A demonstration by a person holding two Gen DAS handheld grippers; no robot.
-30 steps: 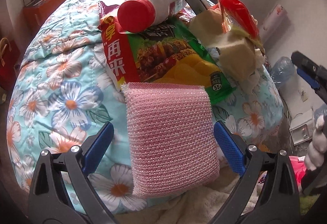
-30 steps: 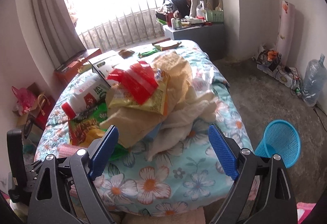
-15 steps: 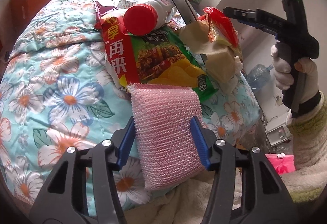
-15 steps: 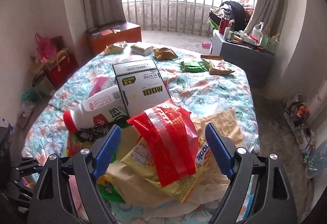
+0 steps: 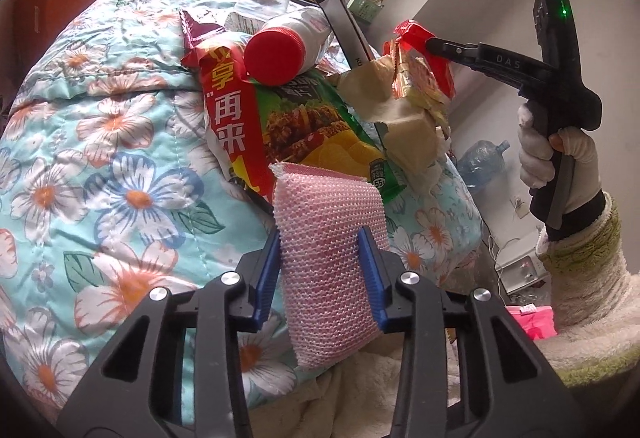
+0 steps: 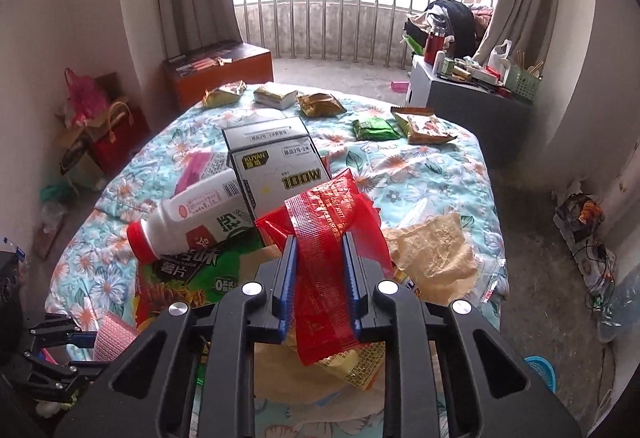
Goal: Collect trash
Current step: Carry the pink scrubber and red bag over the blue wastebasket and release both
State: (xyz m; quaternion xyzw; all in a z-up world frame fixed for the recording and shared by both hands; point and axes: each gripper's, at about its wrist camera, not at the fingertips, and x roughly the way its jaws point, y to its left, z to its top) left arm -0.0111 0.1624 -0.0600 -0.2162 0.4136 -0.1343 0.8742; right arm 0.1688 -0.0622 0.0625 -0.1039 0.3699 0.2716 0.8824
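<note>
My left gripper [image 5: 320, 270] is shut on a pink mesh sponge [image 5: 328, 238] at the near edge of the flowered bed [image 5: 100, 158]. My right gripper [image 6: 320, 270] is shut on a red plastic wrapper [image 6: 328, 230] on top of the trash pile; it also shows in the left wrist view [image 5: 460, 50], pinching that wrapper [image 5: 416, 38]. Behind the sponge lie a green and red chip bag [image 5: 280, 118], a white bottle with a red cap [image 5: 280, 54], and crumpled beige paper [image 5: 404, 122]. The sponge also shows in the right wrist view [image 6: 114, 336].
A grey and white box [image 6: 276, 166] lies beside the bottle [image 6: 192, 214]. Several snack packets [image 6: 424, 126] lie at the bed's far end. A blue basket [image 6: 542, 374] stands on the floor at right, a water jug [image 5: 480, 162] beyond the bed, a red cabinet [image 6: 216, 74] by the window.
My left gripper has closed tighter on the sponge. My right gripper has moved onto the pile and shut on the red wrapper.
</note>
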